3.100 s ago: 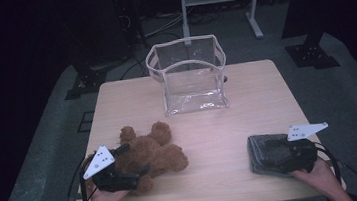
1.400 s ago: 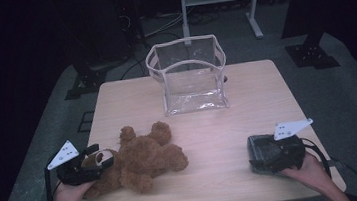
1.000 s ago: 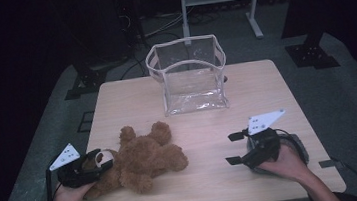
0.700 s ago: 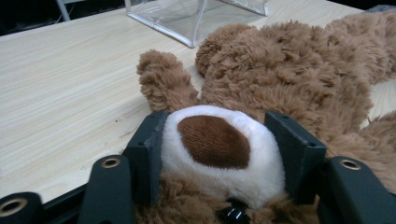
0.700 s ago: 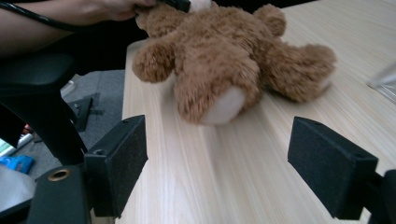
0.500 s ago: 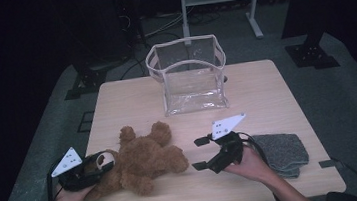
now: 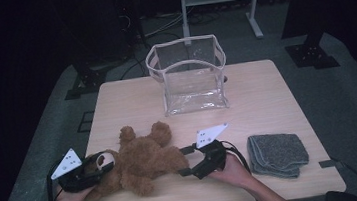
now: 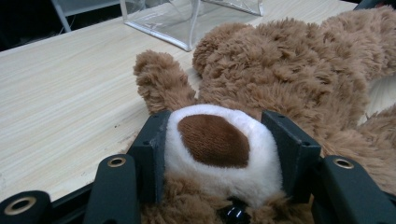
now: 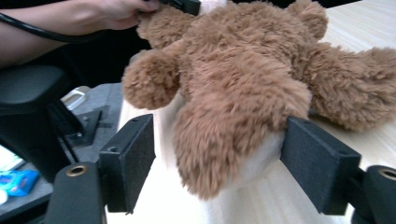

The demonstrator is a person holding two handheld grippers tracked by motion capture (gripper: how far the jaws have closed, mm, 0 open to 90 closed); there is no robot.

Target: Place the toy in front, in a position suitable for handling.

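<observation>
Gripping teddy bear (image 7: 140, 160) at muzzle: left gripper (image 8: 219, 154) clamped, jaws pressed on both sides of white snout, likely to steady or lift head end. Right gripper (image 9: 219, 163) spread wide at opposite end, one leg lying between jaws, pads apart from fur; judged lining up second grip for two-point lift. Bear lies flat on table (image 7: 276, 95) near front edge, between both grippers. Folded grey towel (image 7: 277, 153) just right of right hand. Farther back, clear bag (image 7: 189, 74) stands upright, mouth open, well apart from bear; probable destination.
</observation>
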